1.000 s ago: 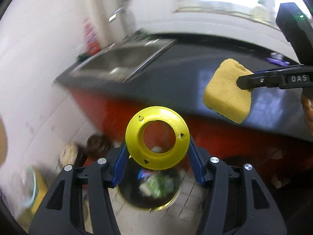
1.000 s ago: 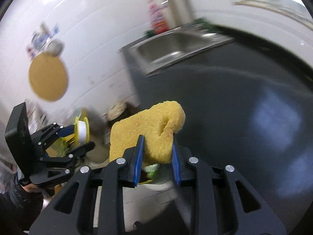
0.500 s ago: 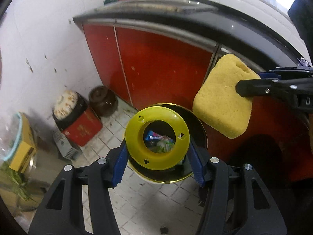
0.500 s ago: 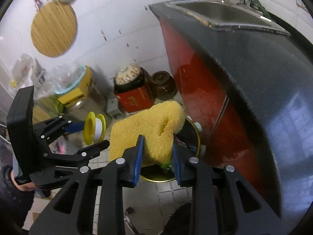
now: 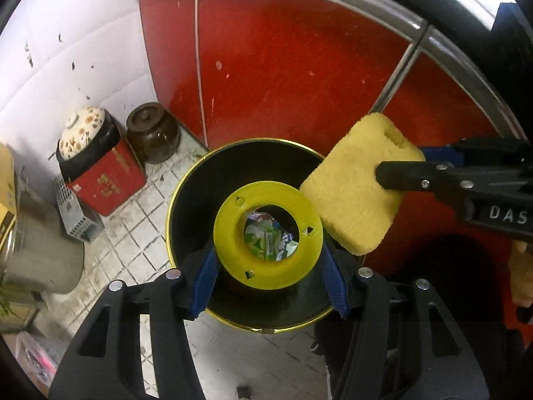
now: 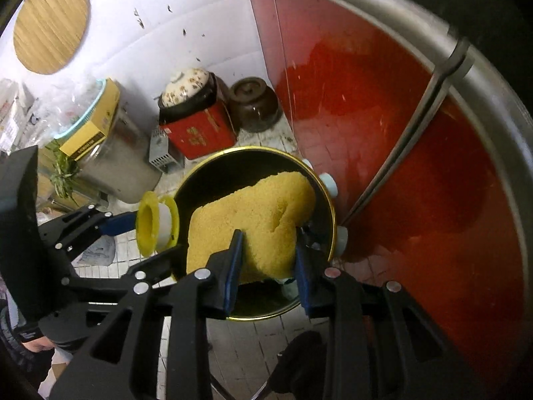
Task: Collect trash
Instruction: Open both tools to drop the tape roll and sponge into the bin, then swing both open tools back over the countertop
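Left tongs (image 5: 268, 285) clamped on a yellow spool (image 5: 268, 236), blue pads pressed against its two sides, held right above the mouth of a round black bin (image 5: 186, 196) with a gold rim. Through the spool's hole, crumpled wrappers (image 5: 269, 240) visible at the bin's bottom. Right tongs (image 6: 268, 261) set around a yellow sponge (image 6: 250, 223), jaws having just been widening a little, sponge between the blue pads and touching both, also over the bin's opening, on the side nearer the red cabinet doors (image 5: 283, 66). In the left wrist view, sponge just beside the spool, to its right, edges nearly meeting. Bin standing on a tiled floor (image 5: 133, 213) close against the cabinet. Near the wall: a brown jar (image 5: 153, 136), a red tin (image 5: 106, 183) topped by a flowered lid (image 5: 83, 130).
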A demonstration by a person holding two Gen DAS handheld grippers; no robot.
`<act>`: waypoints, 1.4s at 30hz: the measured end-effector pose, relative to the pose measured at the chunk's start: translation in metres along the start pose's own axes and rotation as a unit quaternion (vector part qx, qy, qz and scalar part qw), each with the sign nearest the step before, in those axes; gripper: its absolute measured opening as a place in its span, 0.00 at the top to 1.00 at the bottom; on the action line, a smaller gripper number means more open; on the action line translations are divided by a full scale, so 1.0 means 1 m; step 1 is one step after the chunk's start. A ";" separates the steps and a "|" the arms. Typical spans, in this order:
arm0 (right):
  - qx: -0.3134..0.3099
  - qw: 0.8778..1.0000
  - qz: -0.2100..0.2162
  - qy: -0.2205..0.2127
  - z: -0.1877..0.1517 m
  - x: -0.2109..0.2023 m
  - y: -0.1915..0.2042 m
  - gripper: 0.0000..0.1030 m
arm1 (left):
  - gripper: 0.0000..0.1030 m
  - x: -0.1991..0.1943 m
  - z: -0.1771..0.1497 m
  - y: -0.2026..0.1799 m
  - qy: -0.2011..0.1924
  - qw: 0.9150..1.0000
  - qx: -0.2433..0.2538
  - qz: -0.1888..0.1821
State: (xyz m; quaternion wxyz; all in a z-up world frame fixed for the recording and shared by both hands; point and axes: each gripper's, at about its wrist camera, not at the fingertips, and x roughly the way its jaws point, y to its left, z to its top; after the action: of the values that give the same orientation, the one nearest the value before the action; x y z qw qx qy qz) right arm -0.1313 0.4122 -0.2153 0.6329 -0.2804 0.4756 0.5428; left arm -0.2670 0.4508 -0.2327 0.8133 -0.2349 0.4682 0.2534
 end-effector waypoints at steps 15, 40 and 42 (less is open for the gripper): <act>-0.007 1.000 0.006 0.012 0.006 0.011 -0.004 0.28 | 0.21 0.013 -0.002 0.006 0.007 1.000 -0.001 0.010; 0.128 0.960 -0.109 -0.225 -0.129 -0.340 -0.119 0.13 | 0.07 -0.178 0.046 -0.216 -0.170 0.959 0.227 -0.027; 0.179 0.942 -0.152 -0.239 -0.175 -0.376 -0.158 0.13 | 0.06 -0.188 0.046 -0.268 -0.180 0.946 0.262 -0.058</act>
State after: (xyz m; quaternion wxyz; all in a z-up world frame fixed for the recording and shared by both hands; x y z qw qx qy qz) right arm -0.0172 0.0617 0.0319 0.8428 -0.0936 0.3513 0.3969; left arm -0.1496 0.2390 -0.0081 0.9302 0.0089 0.3494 0.1123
